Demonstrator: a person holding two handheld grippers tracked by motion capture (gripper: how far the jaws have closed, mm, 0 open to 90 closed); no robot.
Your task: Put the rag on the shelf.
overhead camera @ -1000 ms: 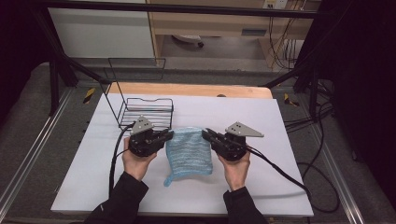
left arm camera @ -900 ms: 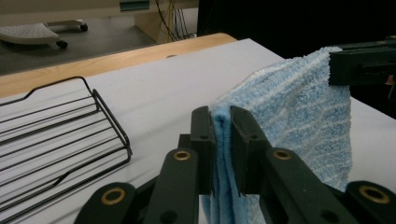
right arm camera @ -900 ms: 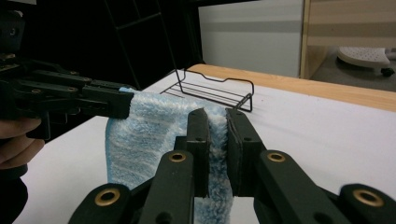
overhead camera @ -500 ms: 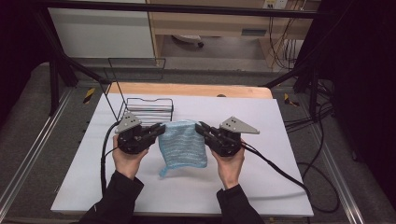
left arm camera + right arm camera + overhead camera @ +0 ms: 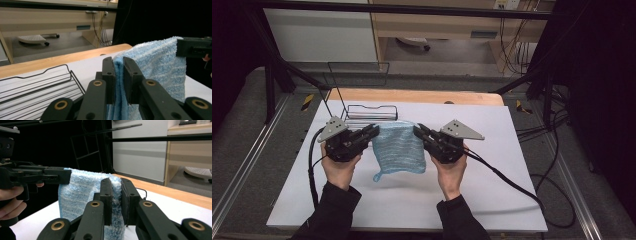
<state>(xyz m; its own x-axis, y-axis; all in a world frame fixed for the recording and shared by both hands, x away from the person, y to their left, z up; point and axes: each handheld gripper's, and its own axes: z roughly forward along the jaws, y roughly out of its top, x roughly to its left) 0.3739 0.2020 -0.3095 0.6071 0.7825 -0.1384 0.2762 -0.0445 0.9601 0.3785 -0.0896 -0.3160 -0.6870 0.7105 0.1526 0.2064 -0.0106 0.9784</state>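
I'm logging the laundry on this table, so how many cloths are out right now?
1. A blue striped cloth hangs above the white table, one top corner clamped by the left gripper and the other by the right gripper. No others visible.

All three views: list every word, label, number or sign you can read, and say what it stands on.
No text can be read.
Blue label plate on the wooden furniture behind the table: too small and blurred to read.
Blue towel: stripes, no lettering visible.
Left hand-held gripper and right hand-held gripper, both clamped on the towel: no markings visible.
Wire basket: none.
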